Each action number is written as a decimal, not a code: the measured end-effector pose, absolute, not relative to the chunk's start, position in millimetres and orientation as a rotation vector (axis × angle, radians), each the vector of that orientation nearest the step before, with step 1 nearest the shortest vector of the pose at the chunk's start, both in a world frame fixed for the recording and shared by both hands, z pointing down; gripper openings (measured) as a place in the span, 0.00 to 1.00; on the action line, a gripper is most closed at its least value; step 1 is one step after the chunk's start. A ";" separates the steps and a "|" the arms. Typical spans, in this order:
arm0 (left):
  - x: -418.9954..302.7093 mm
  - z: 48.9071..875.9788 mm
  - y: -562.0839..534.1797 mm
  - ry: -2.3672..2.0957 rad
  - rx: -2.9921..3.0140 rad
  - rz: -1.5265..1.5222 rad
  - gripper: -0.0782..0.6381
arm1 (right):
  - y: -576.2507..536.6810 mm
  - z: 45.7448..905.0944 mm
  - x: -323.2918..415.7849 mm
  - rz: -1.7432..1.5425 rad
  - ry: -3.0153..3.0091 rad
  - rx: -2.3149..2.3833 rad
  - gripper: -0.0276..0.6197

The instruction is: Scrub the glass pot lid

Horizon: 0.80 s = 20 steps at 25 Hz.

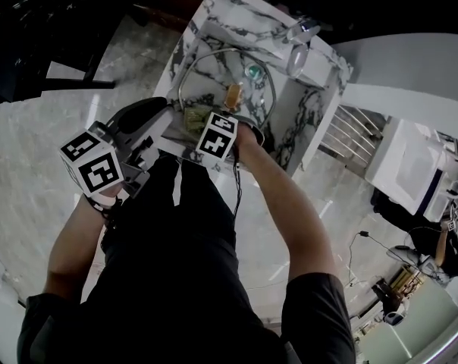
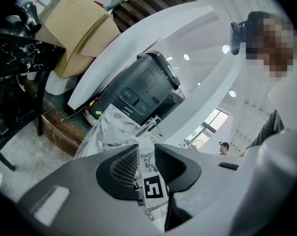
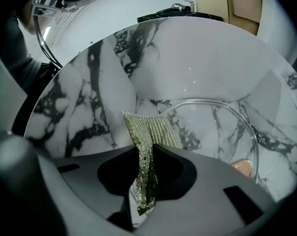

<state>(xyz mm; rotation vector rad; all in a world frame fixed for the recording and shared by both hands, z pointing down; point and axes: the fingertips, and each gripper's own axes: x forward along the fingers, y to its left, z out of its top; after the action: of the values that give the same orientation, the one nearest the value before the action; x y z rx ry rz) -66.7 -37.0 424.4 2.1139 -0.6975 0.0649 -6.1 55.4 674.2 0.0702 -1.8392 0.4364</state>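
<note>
The glass pot lid (image 1: 214, 78) lies in the marble sink (image 1: 214, 17), its brown knob (image 1: 233, 93) near the middle. My right gripper (image 1: 202, 121) points steeply down over the lid's near edge, shut on a green-gold scrub cloth (image 1: 194, 118). In the right gripper view the cloth (image 3: 149, 134) sticks out from between the jaws (image 3: 146, 156), and the lid's rim (image 3: 227, 103) and knob (image 3: 244, 167) lie to the right. My left gripper (image 1: 140, 116) hangs at the sink's left near corner. Its jaws (image 2: 146, 163) are open with nothing between them.
A faucet (image 1: 305, 29) and a glass cup (image 1: 297, 59) stand at the sink's far right corner. A white appliance (image 1: 411, 165) sits to the right. The left gripper view shows a black machine (image 2: 138, 90), a cardboard box (image 2: 79, 28) and another person at the right edge.
</note>
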 end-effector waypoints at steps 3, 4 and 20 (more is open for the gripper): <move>-60.2 424.0 -36.4 -0.687 2.113 0.076 0.25 | 72.1 671.6 11.9 0.492 -1.830 0.038 0.14; -57.2 423.7 -36.5 -0.683 2.113 0.079 0.25 | 77.2 671.0 18.7 0.506 -1.823 0.028 0.14; 0.8 411.0 -35.3 -0.566 2.171 0.138 0.25 | 29.3 683.5 141.1 0.711 -1.627 0.604 0.14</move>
<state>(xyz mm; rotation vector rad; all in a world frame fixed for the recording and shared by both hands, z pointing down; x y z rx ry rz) 0.8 -35.3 411.0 2.1706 -0.5659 0.1377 141.1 29.3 683.5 0.6038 -1.6266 0.7111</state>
